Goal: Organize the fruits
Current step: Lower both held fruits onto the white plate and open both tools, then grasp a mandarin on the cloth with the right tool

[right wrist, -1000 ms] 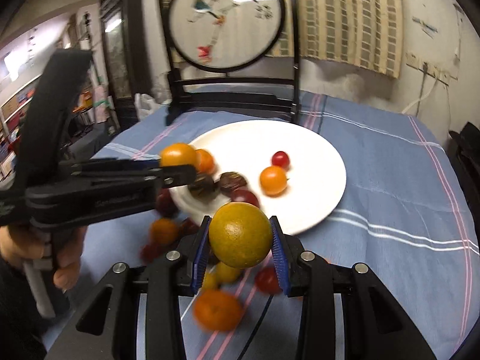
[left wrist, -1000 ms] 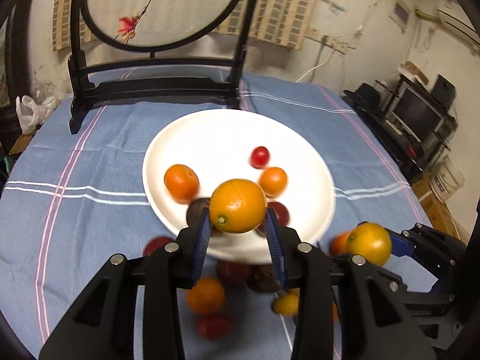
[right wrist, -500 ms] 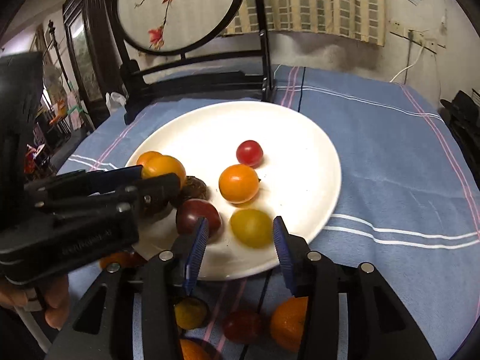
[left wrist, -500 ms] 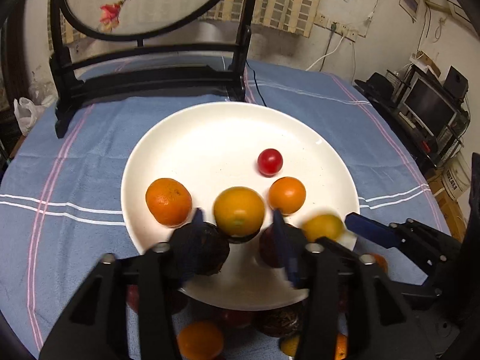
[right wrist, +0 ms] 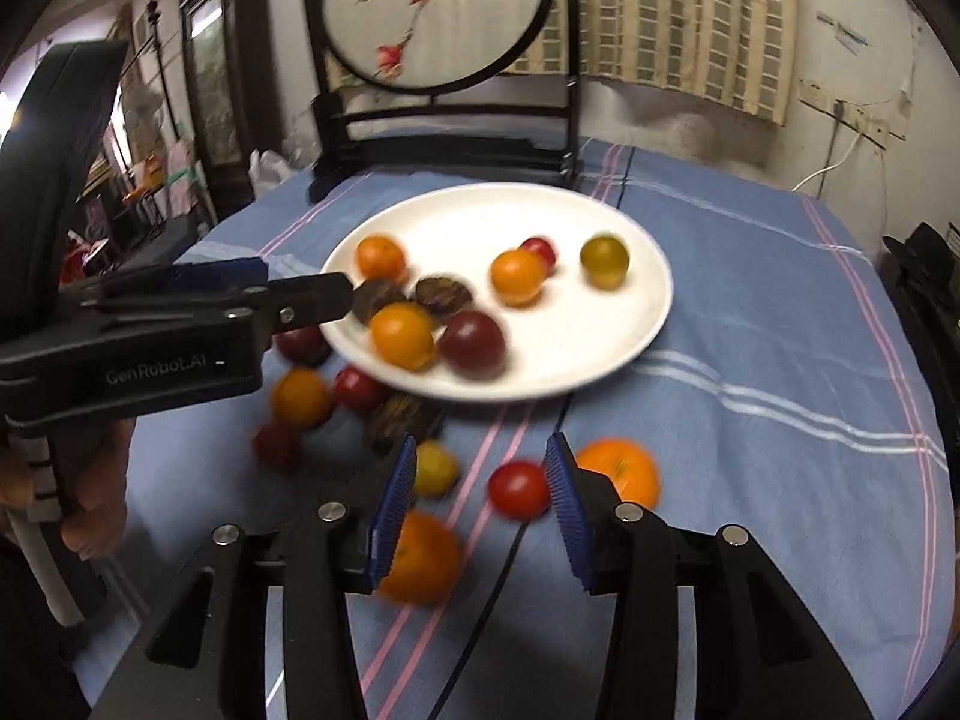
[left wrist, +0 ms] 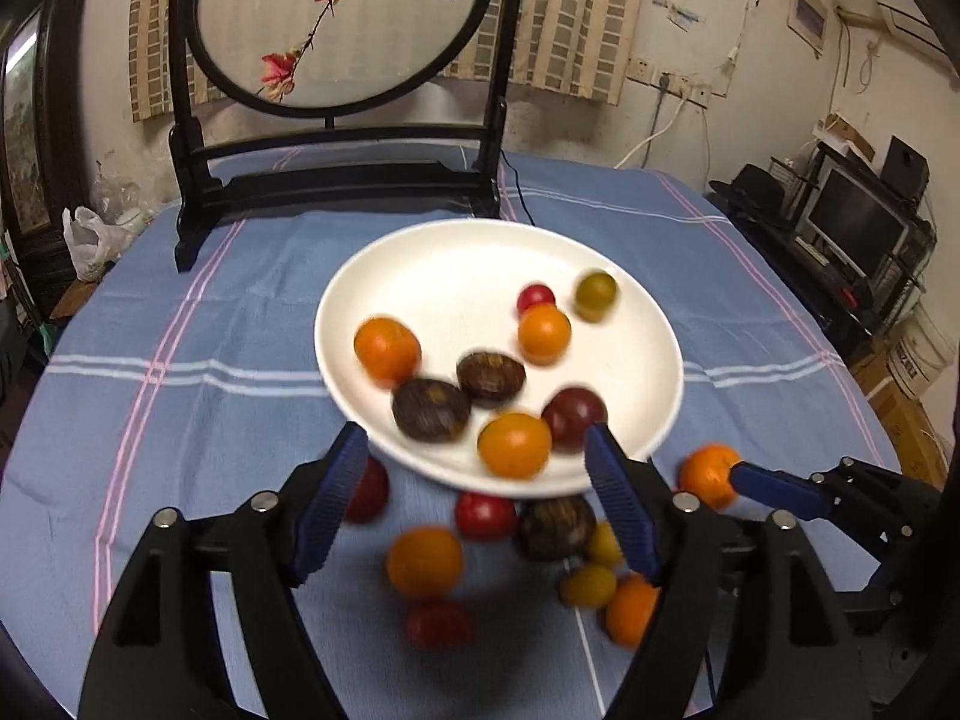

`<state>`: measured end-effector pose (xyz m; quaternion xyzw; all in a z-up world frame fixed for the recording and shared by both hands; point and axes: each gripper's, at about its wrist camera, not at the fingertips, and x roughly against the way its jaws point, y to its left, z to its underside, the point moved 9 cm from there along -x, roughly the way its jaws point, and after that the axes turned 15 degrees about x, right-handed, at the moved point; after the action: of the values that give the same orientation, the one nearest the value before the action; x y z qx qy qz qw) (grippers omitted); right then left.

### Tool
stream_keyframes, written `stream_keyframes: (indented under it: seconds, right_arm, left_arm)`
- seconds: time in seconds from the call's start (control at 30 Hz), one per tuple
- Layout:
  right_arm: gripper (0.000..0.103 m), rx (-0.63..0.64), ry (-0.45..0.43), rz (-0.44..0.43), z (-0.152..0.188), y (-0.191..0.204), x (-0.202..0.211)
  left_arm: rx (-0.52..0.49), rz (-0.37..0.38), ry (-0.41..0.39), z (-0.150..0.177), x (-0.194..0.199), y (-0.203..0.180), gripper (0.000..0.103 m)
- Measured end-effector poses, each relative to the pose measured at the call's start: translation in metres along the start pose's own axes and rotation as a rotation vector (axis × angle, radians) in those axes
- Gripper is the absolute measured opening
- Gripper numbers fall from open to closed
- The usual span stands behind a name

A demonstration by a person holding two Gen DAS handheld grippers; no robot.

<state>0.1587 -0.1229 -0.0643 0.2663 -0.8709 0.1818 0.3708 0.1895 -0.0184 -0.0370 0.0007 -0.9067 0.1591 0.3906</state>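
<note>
The white plate sits mid-frame in both views on the blue striped cloth of the counter and holds eight fruits: an orange one at its left, two dark brown ones in the middle, an orange one and a dark red one at the near rim, and a small red one, an orange one and a yellow-green one toward the upper right. More fruits lie loose on the cloth below the plate, among them a small red tomato.

The left tongs, at the bottom of the left view, are empty and their jaws are opening; a second ago they clasped the orange fruit that now lies at the plate's near rim. The right tongs are released and empty too, hovering over the loose fruits with the red tomato between the blue pads, seemingly untouched; a second ago they gripped the yellow-green fruit now on the plate.

In the right view the left tongs' body carries the lettering "GenRobot.AI", with a hand at its handle at the left edge. Behind the plate stands a round painted screen in a black frame; its dark characters are too small to read.
</note>
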Motion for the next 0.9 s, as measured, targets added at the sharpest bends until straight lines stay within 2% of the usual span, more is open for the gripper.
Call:
stream_keyframes:
  seconds: [0.1, 0.2, 0.53, 0.73, 0.77, 0.8, 0.9]
  right_arm:
    - [0.049, 0.025, 0.02, -0.008, 0.013, 0.015, 0.003]
    - [0.05, 0.04, 0.041, -0.015, 0.022, 0.026, 0.002]
    - [0.051, 0.049, 0.132, -0.016, 0.038, 0.044, -0.021]
    - [0.051, 0.041, 0.149, 0.004, 0.039, 0.045, -0.032]
    - [0.05, 0.037, 0.148, 0.006, 0.04, 0.045, -0.032]
    - [0.044, 0.033, 0.144, 0.016, 0.04, 0.044, -0.031]
    - [0.043, 0.011, 0.129, 0.011, 0.041, 0.042, -0.029]
  left_arm:
    - [-0.008, 0.017, -0.001, 0.017, 0.006, 0.007, 0.079]
    - [-0.012, -0.005, 0.014, 0.029, 0.004, 0.02, 0.079]
    - [0.089, 0.019, 0.029, 0.042, 0.006, 0.062, 0.079]
    - [0.083, 0.035, 0.03, 0.042, 0.004, 0.062, 0.079]
    - [0.08, 0.038, 0.033, 0.043, 0.004, 0.061, 0.079]
    - [0.076, 0.038, 0.035, 0.043, 0.003, 0.06, 0.079]
    - [0.059, 0.037, 0.047, 0.047, 0.001, 0.057, 0.079]
